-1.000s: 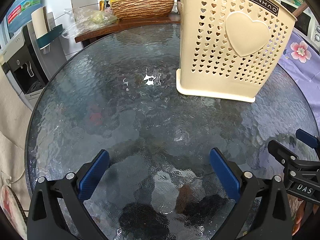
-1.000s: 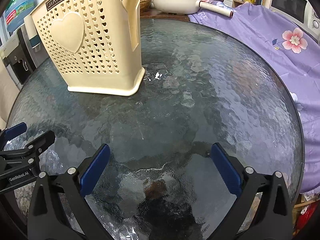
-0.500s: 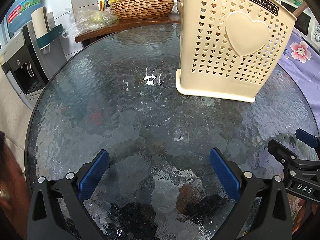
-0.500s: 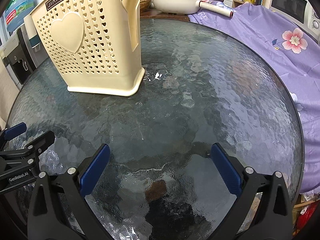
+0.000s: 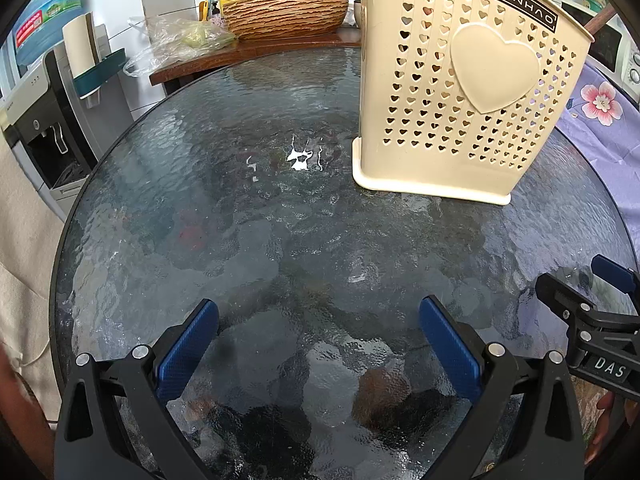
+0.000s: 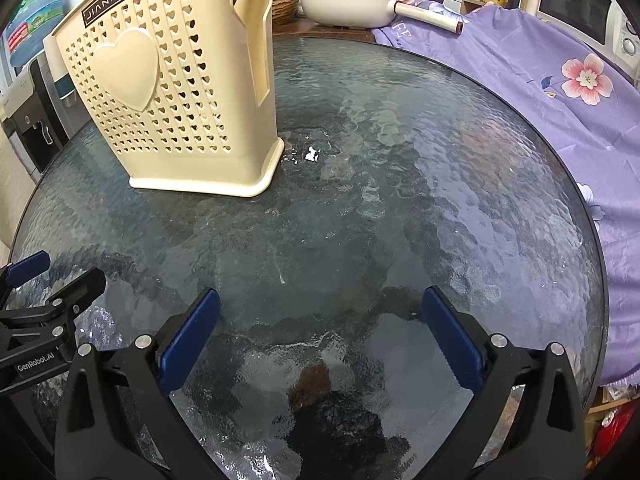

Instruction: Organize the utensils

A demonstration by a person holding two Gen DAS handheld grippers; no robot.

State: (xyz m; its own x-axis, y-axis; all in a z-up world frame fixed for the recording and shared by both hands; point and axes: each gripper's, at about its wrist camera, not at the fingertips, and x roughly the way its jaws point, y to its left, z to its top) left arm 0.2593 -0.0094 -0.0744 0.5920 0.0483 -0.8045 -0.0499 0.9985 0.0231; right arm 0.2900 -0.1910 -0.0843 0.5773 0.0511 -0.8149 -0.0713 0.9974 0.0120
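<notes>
A cream plastic utensil holder (image 5: 464,96) with heart-shaped holes stands upright on the round glass table (image 5: 248,224); it also shows in the right wrist view (image 6: 176,92). A brown handle (image 5: 600,20) sticks out of its top. No loose utensil shows on the table. My left gripper (image 5: 318,336) is open and empty, low over the table's near edge. My right gripper (image 6: 320,328) is open and empty beside it, to the right. Each gripper shows at the edge of the other's view.
A wooden counter behind the table carries a woven basket (image 5: 284,14), a plastic bag (image 5: 176,38) and a cream pan (image 6: 344,8). A purple flowered cloth (image 6: 560,92) lies along the table's right side. A water dispenser (image 5: 44,120) stands at the left.
Neither gripper has moved. A dark shape at the lower left edge of the left wrist view has shifted.
</notes>
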